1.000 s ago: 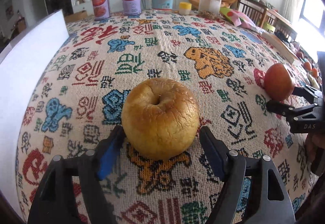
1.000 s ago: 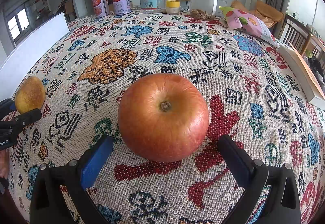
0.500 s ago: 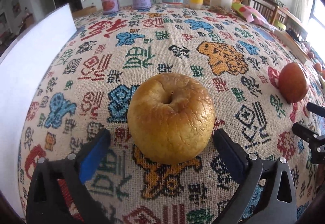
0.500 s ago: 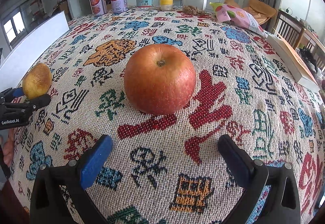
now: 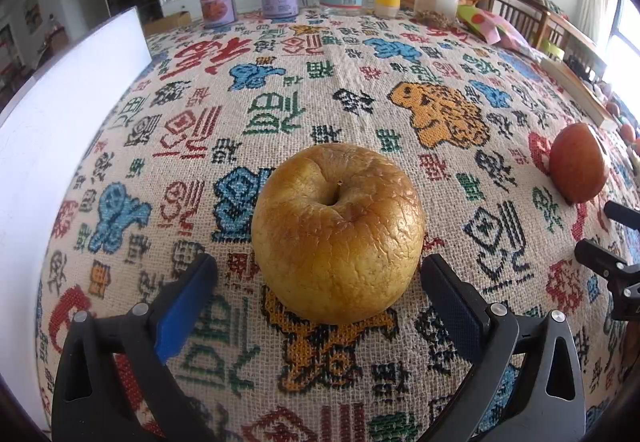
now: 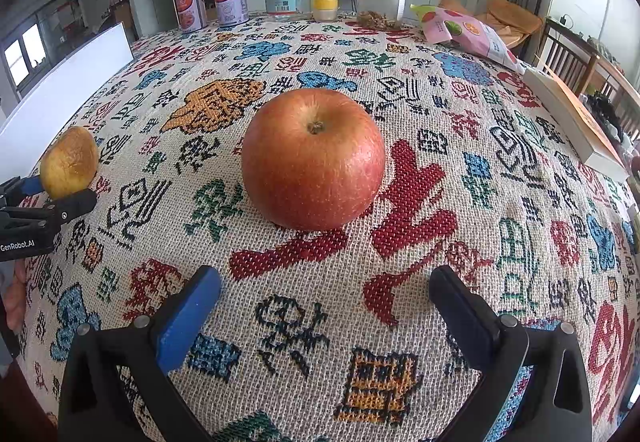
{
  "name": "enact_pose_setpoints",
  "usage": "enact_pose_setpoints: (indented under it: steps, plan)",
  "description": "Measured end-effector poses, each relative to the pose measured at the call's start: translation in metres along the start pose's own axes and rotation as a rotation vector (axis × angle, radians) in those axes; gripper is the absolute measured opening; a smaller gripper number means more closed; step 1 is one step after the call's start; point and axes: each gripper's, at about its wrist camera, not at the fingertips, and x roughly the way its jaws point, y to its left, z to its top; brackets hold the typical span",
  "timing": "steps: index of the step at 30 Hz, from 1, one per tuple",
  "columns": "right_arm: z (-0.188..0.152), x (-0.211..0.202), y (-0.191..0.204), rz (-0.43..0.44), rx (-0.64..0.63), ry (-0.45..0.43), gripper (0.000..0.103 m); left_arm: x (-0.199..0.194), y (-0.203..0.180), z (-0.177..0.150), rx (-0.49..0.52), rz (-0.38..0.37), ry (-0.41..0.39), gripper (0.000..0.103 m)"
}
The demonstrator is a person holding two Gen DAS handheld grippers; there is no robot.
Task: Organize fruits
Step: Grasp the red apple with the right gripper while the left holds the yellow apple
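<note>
- On the cloth (image 5: 360, 53), yellow apple (image 5: 338, 234) sits upright between the left gripper (image 5: 320, 282) fingers, jaws wide, no contact; likely lined up for a grab.
- Right gripper (image 6: 325, 292) also wide, holding nothing; red apple (image 6: 314, 158) stands ahead of its tips, apart.
- No bowl or tray visible, so destination unknown.
- Apple undersides hidden; table edges cut off.

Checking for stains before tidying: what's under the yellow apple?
The yellow apple sits directly on the patterned tablecloth, atop an orange woven figure that shows in front of it. The patch of cloth beneath the apple is hidden.
</note>
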Motion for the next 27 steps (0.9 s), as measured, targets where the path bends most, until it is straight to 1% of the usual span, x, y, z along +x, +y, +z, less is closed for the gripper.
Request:
enact_pose_setpoints:
  steps: [16, 18, 20, 23, 25, 27]
  plan:
    - [0.0, 0.0, 0.0, 0.0, 0.0, 0.0, 0.103, 0.0, 0.001, 0.0, -0.002, -0.004, 0.001, 0.102]
    - [0.0, -0.001, 0.0, 0.002, 0.001, 0.0, 0.103, -0.001, 0.003, 0.0, -0.003, -0.026, 0.003, 0.102]
    - [0.0, -0.002, -0.002, 0.02, 0.014, -0.009, 0.103, -0.003, 0.008, 0.002, 0.0, -0.071, 0.02, 0.101]
    - [0.005, -0.008, -0.014, 0.077, 0.092, -0.02, 0.103, -0.01, 0.015, 0.005, -0.032, -0.144, 0.02, 0.101]
    - [0.018, -0.012, -0.014, 0.087, 0.1, -0.038, 0.103, -0.011, 0.013, 0.009, -0.023, -0.138, 0.009, 0.1]
    - [0.035, -0.012, -0.008, 0.067, 0.06, -0.058, 0.103, -0.009, 0.009, 0.013, -0.003, -0.118, 0.007, 0.098]
